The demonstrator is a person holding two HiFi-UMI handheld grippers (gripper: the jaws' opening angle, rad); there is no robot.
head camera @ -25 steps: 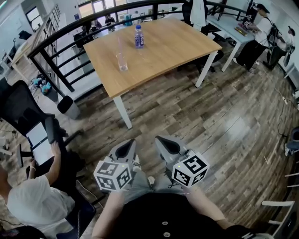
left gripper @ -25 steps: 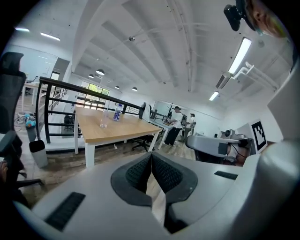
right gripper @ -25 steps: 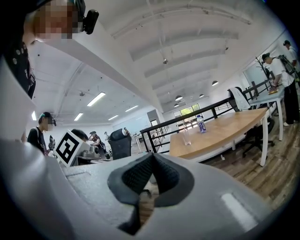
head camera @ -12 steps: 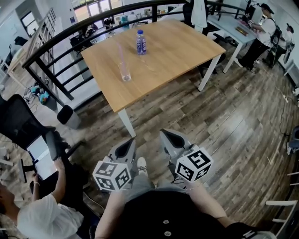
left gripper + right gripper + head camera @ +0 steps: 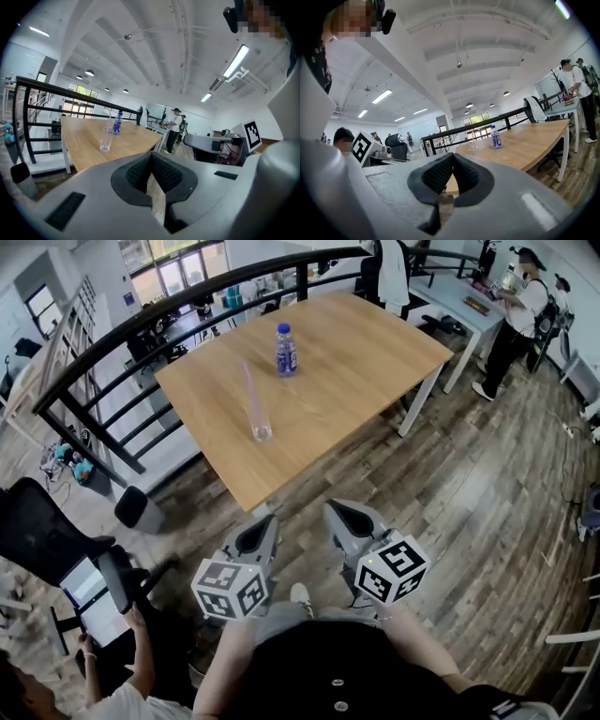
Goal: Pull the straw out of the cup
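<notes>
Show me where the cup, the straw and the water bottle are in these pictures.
cup (image 5: 262, 431), head view, its lower part near the base.
straw (image 5: 249, 381), head view, its upper part.
water bottle (image 5: 286, 356), head view, the label on its body.

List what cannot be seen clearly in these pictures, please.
- Bottle label print: too small in every view.
- Liquid in the cup: cannot tell, clear and tiny in all views.
- Straw in right gripper view: too faint to follow.
- Table far legs: hidden under tabletop, head view.
</notes>
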